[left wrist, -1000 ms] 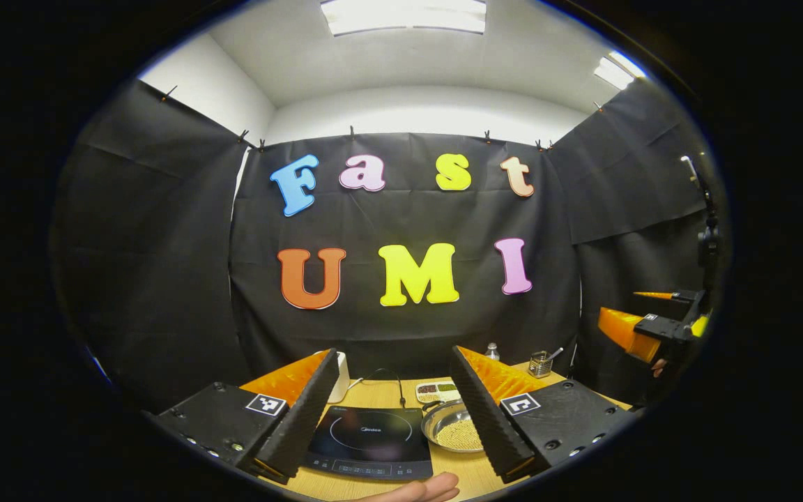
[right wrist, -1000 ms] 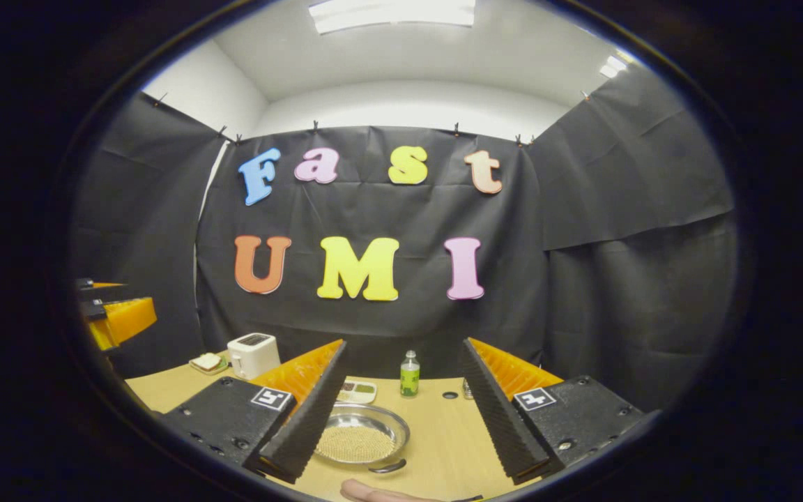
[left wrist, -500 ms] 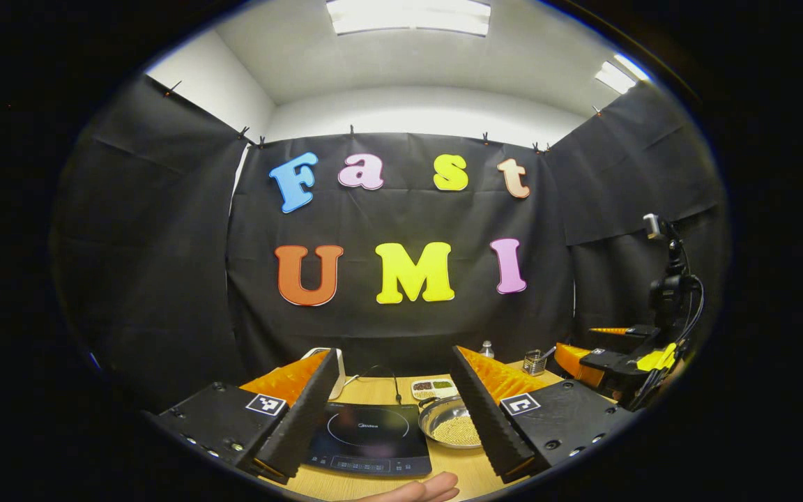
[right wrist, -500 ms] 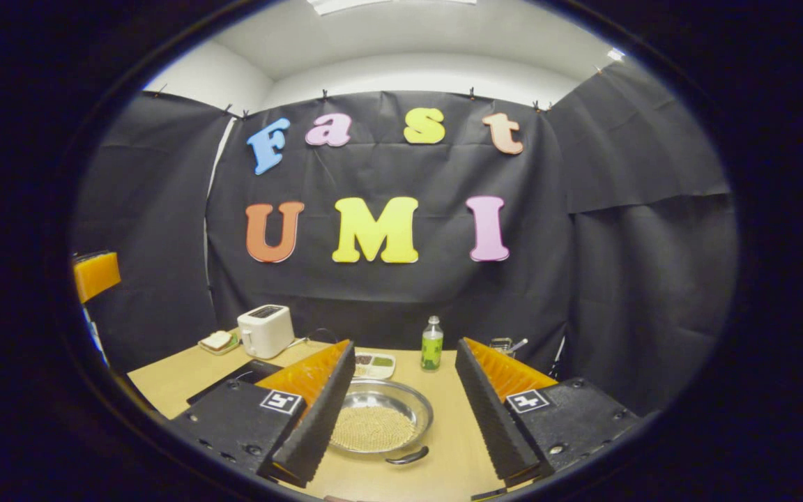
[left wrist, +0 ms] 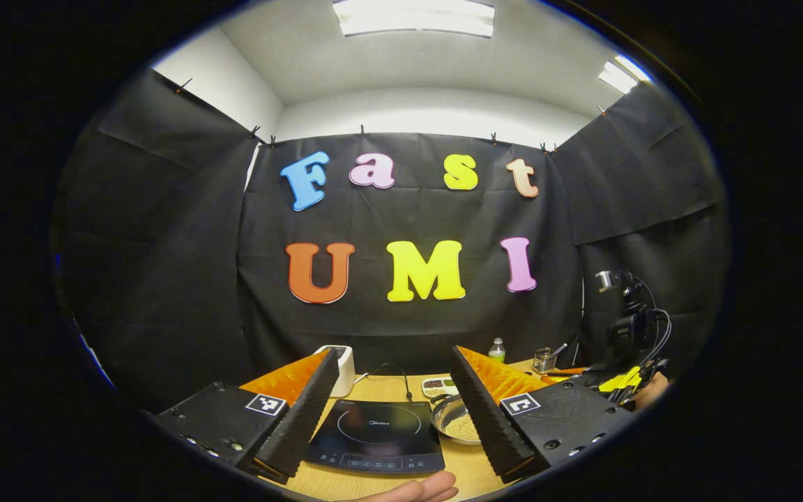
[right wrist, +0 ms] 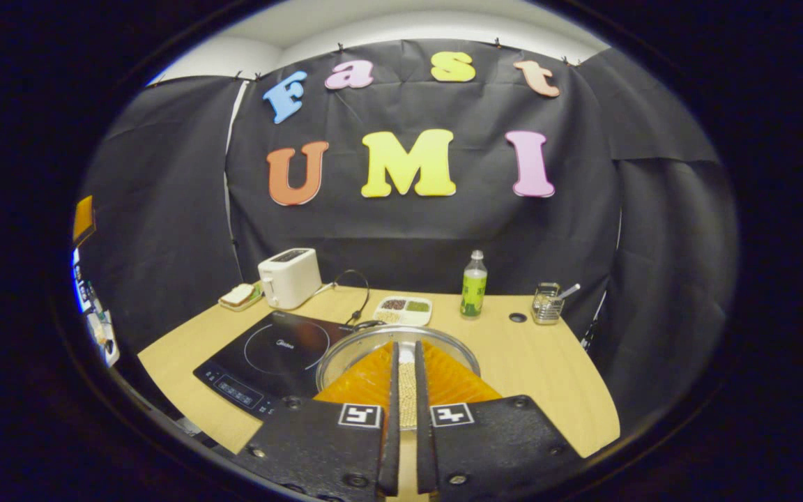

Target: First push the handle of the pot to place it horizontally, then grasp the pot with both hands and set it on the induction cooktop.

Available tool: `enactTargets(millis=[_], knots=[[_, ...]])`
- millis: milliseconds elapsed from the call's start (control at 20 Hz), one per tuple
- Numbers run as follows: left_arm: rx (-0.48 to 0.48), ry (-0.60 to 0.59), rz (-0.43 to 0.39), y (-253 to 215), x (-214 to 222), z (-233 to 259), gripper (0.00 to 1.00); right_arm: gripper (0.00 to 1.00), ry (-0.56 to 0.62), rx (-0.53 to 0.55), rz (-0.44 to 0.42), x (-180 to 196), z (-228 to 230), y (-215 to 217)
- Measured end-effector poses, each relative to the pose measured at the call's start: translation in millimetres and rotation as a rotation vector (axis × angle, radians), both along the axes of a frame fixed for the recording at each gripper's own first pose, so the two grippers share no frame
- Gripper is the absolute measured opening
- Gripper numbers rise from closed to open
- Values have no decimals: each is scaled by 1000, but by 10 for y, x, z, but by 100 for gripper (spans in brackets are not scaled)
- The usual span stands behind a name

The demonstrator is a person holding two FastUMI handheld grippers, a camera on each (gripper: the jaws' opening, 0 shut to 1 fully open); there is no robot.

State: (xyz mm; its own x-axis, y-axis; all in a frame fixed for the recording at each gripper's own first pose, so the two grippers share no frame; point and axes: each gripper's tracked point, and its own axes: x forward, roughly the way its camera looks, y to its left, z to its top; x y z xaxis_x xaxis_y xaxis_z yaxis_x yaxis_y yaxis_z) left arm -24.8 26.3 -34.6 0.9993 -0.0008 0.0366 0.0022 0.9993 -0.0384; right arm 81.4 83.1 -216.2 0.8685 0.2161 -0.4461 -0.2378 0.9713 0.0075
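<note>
Right now the right gripper, fingers nearly together and clamping nothing, hangs directly over the pot; its handle is hidden beneath.

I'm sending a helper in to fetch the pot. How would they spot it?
On the wooden table, look just right of the black induction cooktop. The pot is the shallow, round metal pan holding pale grains, unlike the small divided dish behind it.
</note>
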Motion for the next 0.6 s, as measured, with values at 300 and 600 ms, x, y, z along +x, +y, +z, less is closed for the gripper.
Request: enactTargets(millis=[300,600], knots=[[46,9,31,150,22,-156,96,1,136,-77,18,-33,-472,42],[41,5,13,128,-1,-195,96,4,261,-109,47,-153,-822,-107]])
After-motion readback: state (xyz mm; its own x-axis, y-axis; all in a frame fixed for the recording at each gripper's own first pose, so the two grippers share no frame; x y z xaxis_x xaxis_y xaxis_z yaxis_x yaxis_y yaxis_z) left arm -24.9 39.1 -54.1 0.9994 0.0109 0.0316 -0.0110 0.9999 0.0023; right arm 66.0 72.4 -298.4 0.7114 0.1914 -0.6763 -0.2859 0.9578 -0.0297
